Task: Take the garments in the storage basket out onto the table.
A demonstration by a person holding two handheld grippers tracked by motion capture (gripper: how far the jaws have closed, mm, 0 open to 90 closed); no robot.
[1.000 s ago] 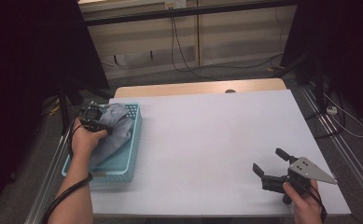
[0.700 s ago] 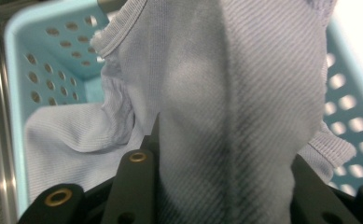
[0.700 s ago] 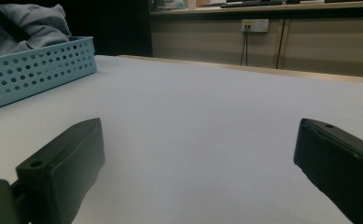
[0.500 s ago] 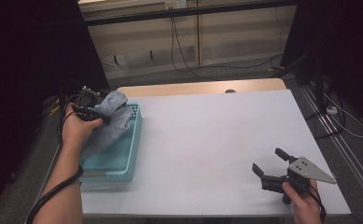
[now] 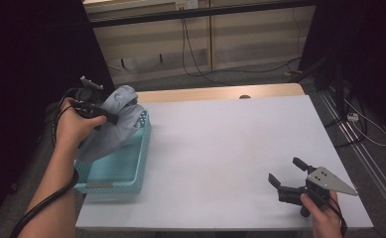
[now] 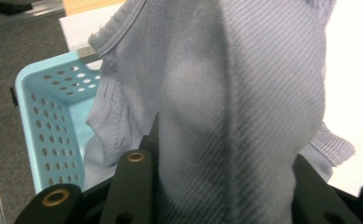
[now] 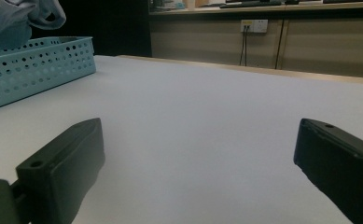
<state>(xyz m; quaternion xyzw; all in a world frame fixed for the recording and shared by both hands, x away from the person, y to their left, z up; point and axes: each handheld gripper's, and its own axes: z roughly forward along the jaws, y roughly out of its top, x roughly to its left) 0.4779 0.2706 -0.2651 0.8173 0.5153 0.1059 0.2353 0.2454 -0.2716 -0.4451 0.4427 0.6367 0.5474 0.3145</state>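
One perforated turquoise plastic basket [image 5: 131,163] sits at the left edge of the white tabletop [image 5: 220,148], and its visible floor is bare; a grey ribbed knit garment [image 5: 113,124] hangs over its far left corner, lifted clear of most of the basket and draping down toward its inside. At that left side the left gripper [image 5: 103,106] is clamped on a bunch of the grey fabric, which in the left gripper view fills the space between the black jaws and falls in front of the basket's holed wall [image 6: 53,121]. A black cable [image 5: 41,208] trails from this gripper along the person's forearm. Across the middle the tabletop lies between basket and the other hand, with a strip of light wood [image 5: 215,92] along its far edge. Well apart, at the near right corner, the right gripper [image 5: 289,176] rests low over the table with its jaws spread wide and nothing between them; the right gripper view looks along them toward the basket [image 7: 34,65] and the grey cloth above it.
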